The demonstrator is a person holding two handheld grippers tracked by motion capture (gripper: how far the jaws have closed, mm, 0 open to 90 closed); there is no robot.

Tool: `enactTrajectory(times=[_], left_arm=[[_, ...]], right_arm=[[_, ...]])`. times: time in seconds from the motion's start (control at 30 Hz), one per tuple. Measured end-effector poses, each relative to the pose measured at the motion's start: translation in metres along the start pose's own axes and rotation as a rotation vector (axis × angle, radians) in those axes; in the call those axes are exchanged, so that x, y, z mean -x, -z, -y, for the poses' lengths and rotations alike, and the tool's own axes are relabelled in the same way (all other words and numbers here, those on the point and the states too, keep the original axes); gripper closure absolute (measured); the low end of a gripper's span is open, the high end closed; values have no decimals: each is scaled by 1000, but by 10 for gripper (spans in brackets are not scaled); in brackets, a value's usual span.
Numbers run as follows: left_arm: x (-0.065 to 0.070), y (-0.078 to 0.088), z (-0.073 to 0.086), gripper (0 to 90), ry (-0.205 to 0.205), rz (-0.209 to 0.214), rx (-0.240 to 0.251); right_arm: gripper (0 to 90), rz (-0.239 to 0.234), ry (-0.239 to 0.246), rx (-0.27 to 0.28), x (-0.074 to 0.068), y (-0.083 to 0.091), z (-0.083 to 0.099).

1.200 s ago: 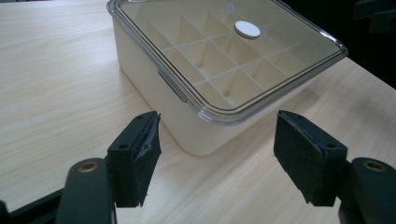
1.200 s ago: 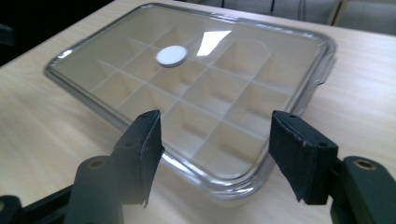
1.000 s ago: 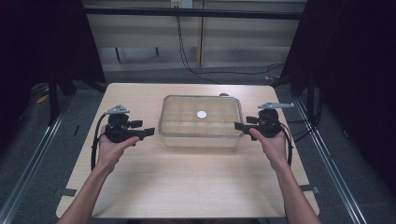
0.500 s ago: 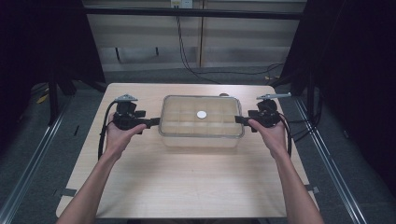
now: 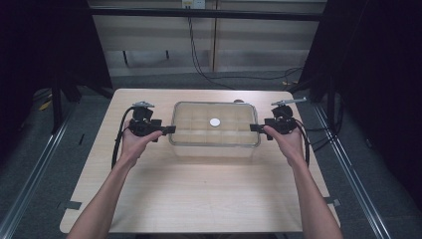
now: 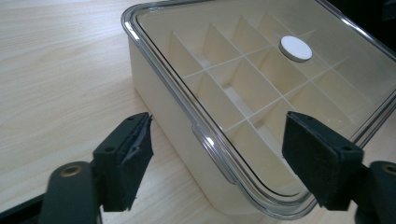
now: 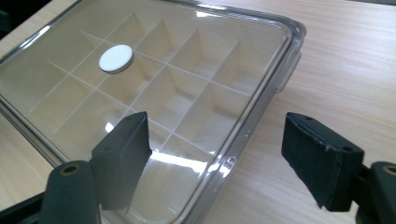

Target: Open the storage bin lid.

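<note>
A clear plastic box [image 5: 199,135] with a transparent lid and a grid of empty compartments stands in the middle of the table. A white round disc [image 5: 214,122] sits on the lid. My left gripper [image 5: 169,130] is at the box's left end, open. In the left gripper view its jaws [image 6: 222,135], which have just been closing a little, straddle the lid's rim and tab [image 6: 212,154] without touching. My right gripper [image 5: 254,127] is at the right end, open. Its jaws [image 7: 219,133] have just been opening, with the lid's edge [image 7: 233,158] between them, untouched.
The light wooden table [image 5: 199,194] has bare room in front of the box and at both sides. Cables trail from each gripper. Dark curtains and metal floor rails flank the table, and wires hang at the back wall.
Both hands have moved forward along the table and in toward the box's ends. The jaw tips now reach the lid's rim on each side. The box has not moved.
</note>
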State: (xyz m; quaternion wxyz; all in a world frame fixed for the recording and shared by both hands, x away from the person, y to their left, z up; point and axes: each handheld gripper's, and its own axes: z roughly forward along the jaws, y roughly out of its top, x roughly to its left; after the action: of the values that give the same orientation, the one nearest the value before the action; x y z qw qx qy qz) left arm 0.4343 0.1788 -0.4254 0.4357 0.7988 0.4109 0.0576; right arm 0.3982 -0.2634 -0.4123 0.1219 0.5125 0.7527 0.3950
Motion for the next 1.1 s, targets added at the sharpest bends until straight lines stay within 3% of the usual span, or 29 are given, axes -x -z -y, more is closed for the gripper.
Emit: enactTrajectory(times=[0.1, 0.2, 0.23, 0.4, 0.43, 0.53, 0.7, 0.87, 0.9, 1.0, 1.1], left_arm=[[3, -5, 3, 375, -24, 15, 8], [3, -10, 5, 358, -12, 21, -2], [3, -14, 5, 346, -12, 29, -16], [5, -22, 4, 271, 6, 25, -40], [8, -27, 3, 202, 1, 12, -66], [9, -29, 3, 207, 7, 8, -52], [8, -34, 1, 214, 16, 52, -64], [9, -37, -2, 176, -3, 40, -80], [9, -39, -4, 168, 3, 49, -90], [6, -40, -4, 160, 7, 69, -95], [1, -44, -2, 145, 43, 106, -89]], right_arm=[[319, 21, 8, -43, 0, -11, 4], [312, 33, 14, -23, -2, -15, 8], [283, 16, -8, -14, 0, -18, 11], [241, -17, -26, -12, 1, -22, 11], [215, -28, -15, -15, -2, -24, 9], [199, -10, -8, -15, -6, -25, 8], [165, -8, -25, -42, -4, -33, 9], [138, -39, -46, -54, -3, -39, 9], [114, -44, -70, -61, -4, -43, 9], [107, -41, -74, -64, -5, -45, 8], [105, -45, -88, -59, -4, -47, 8]])
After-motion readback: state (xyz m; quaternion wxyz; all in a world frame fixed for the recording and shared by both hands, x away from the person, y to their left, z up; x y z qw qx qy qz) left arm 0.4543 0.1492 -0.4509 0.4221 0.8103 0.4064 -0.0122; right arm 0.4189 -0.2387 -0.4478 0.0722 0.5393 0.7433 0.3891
